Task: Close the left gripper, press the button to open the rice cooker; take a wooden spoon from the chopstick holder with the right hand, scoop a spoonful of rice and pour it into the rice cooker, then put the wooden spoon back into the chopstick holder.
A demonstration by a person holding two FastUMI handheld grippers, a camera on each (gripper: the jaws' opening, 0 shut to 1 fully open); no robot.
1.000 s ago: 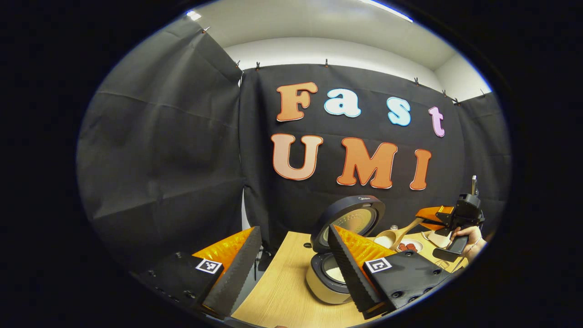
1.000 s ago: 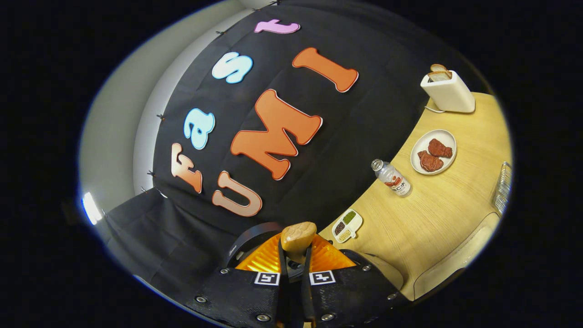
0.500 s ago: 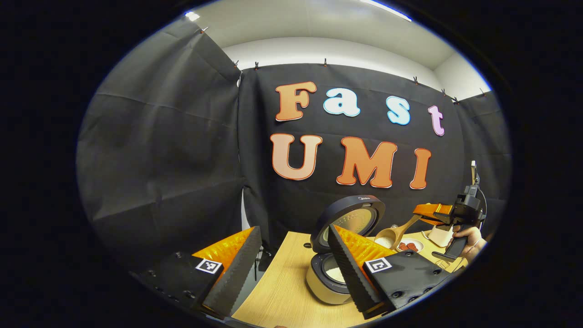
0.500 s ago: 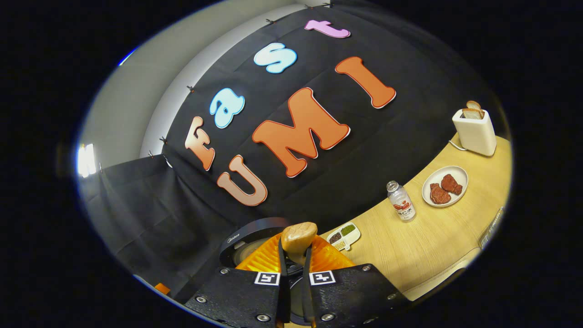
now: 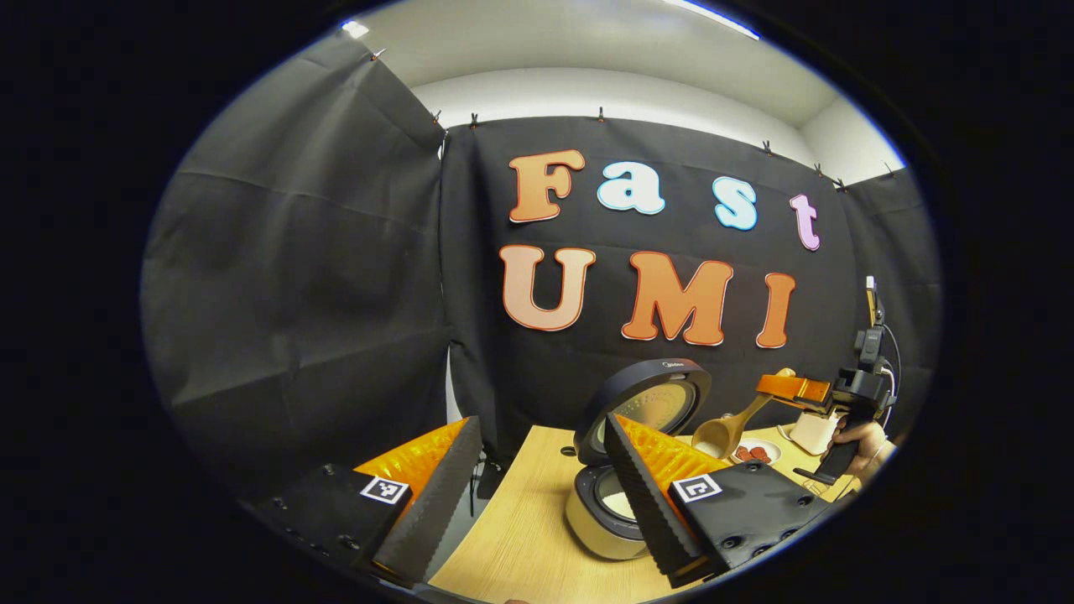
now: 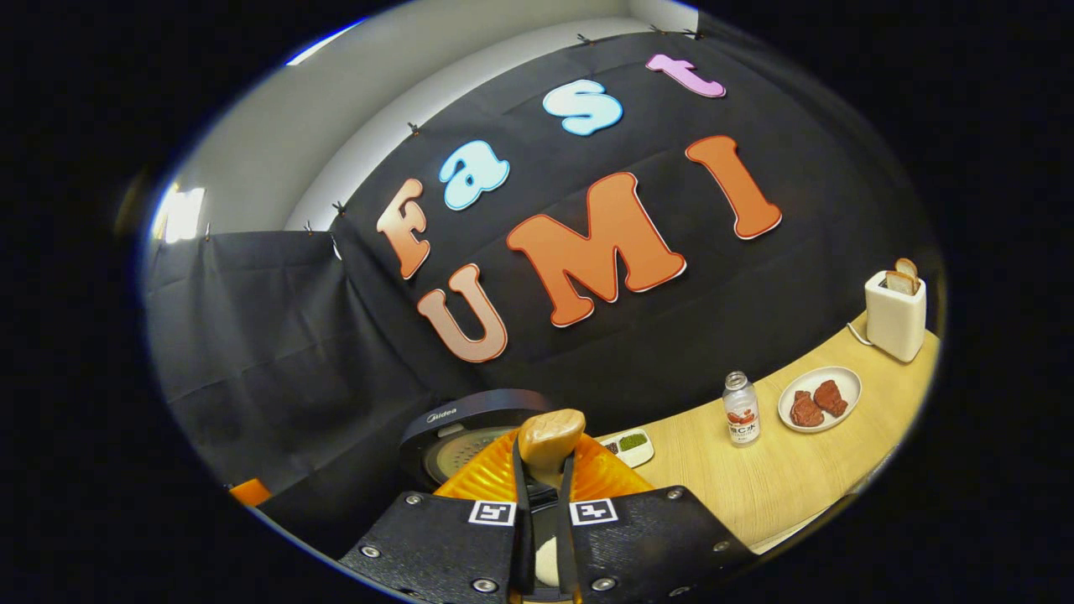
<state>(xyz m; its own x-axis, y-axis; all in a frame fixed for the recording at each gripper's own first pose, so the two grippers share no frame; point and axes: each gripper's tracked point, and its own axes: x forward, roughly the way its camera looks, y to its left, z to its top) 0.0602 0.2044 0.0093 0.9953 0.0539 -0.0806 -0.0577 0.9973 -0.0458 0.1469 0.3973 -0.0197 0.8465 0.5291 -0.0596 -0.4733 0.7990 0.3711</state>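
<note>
The left gripper view looks from low at the tabletop's (image 5: 520,537) left end, level, toward the back wall, with the open rice cooker (image 5: 625,457) near. The right gripper view sits close above that rice cooker (image 6: 466,432), tilted, facing the same wall and the tabletop (image 6: 772,478) beyond. Both views share the cooker.

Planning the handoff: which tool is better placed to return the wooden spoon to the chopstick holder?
Right. The right tool is shut on the wooden spoon, held beside the open rice cooker. The left tool is open and holds nothing.
</note>
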